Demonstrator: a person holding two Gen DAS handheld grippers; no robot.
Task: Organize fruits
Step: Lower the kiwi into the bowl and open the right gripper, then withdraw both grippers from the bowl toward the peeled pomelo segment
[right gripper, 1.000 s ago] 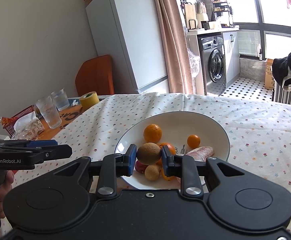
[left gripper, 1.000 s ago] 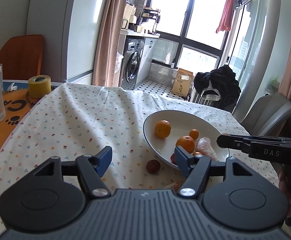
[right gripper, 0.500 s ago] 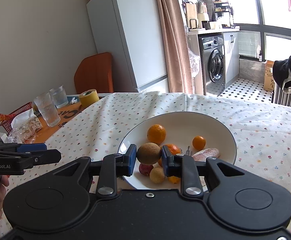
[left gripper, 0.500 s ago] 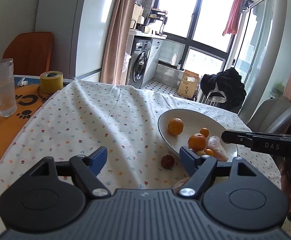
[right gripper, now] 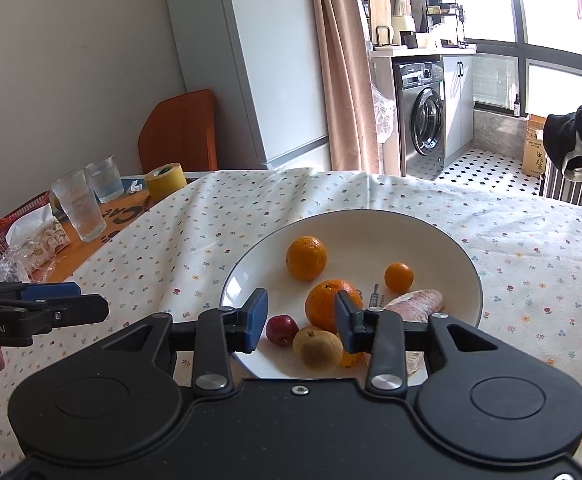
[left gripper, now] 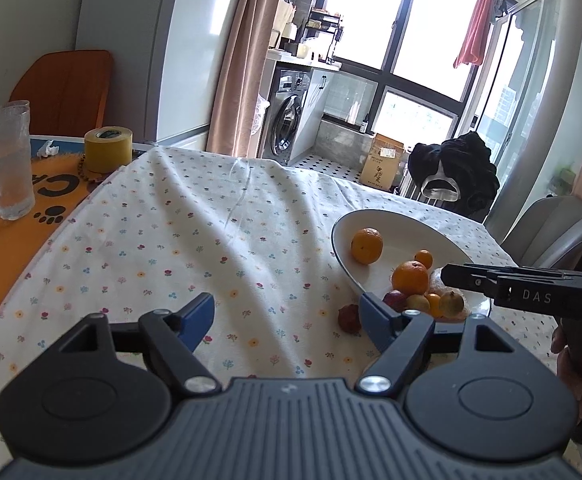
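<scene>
Right tongs (right gripper: 301,320) gape empty over the bowl (right gripper: 457,254), brown fruit (right gripper: 317,347) below. Left tongs (left gripper: 287,318), wide and empty, should straddle the red fruit (left gripper: 349,319) by their right finger, then close gently.

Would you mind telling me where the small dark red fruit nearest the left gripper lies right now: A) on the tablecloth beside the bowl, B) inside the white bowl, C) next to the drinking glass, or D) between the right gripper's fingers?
A: the dark red fruit rests on the tablecloth just outside the white bowl.
</scene>
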